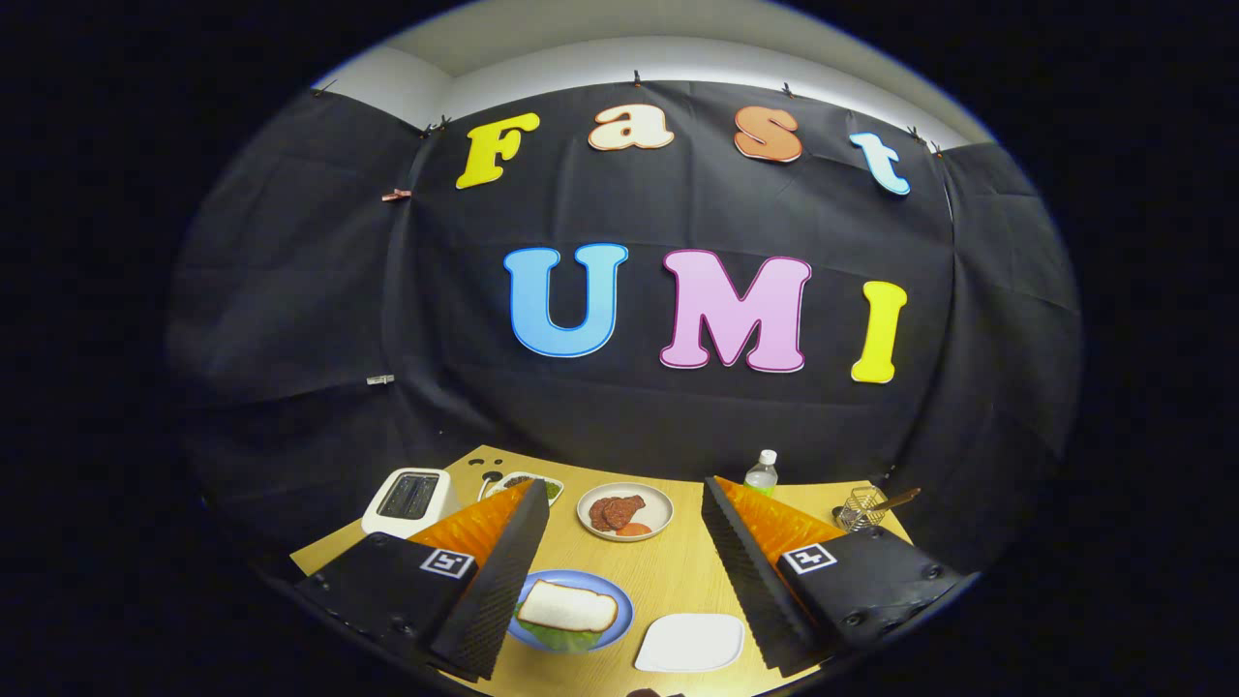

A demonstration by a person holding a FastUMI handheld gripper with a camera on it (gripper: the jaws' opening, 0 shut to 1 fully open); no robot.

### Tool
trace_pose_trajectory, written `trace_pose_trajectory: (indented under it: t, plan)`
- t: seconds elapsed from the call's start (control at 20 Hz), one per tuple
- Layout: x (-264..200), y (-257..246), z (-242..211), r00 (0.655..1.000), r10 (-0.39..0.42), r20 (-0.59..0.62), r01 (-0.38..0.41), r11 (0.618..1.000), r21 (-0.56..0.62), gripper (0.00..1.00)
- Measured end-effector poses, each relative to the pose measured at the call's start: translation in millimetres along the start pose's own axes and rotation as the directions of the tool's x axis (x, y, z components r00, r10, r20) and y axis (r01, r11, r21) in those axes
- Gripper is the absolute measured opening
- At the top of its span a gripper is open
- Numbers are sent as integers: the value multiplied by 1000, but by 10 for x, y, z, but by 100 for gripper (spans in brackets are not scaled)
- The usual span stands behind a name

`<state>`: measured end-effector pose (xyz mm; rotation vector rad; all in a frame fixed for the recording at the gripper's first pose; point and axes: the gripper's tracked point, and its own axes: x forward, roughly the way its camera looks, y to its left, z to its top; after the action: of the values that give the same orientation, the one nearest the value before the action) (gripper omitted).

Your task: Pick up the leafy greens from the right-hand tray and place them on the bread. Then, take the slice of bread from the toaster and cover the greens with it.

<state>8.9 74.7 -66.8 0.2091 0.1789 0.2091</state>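
My gripper [624, 499] is open, held high above the wooden table [678, 571], with nothing between its fingers. Below, close to the left finger [503, 571], a blue plate [619, 610] holds a slice of bread [567, 607] lying on top of leafy greens [561, 639] that stick out from under it. A white toaster [410, 500] stands at the back left of the table, its slots dark. A white rectangular tray [691, 642] lies to the right of the blue plate with nothing on it.
A round beige plate [625, 510] with meat slices sits at mid-table beyond the fingers. A small dish with greens [550, 487] is partly hidden behind the left finger. A water bottle [762, 473] and a wire basket [861, 507] stand at the back right.
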Motion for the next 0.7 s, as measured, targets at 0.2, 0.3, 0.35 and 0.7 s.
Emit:
trace_pose_trajectory:
  t: [0.2, 0.3, 0.35, 0.7]
  plan:
    - [-109, -1, -50, 1000, -6, -1, 6, 999, -39, 96]
    - [-120, -11, -16, 1000, -8, 7, 9, 998, -56, 96]
    - [-125, -21, 10, 1000, -10, 12, 11, 998, -59, 96]
    - [-66, -7, 12, 1000, -5, 10, 6, 998, -61, 96]
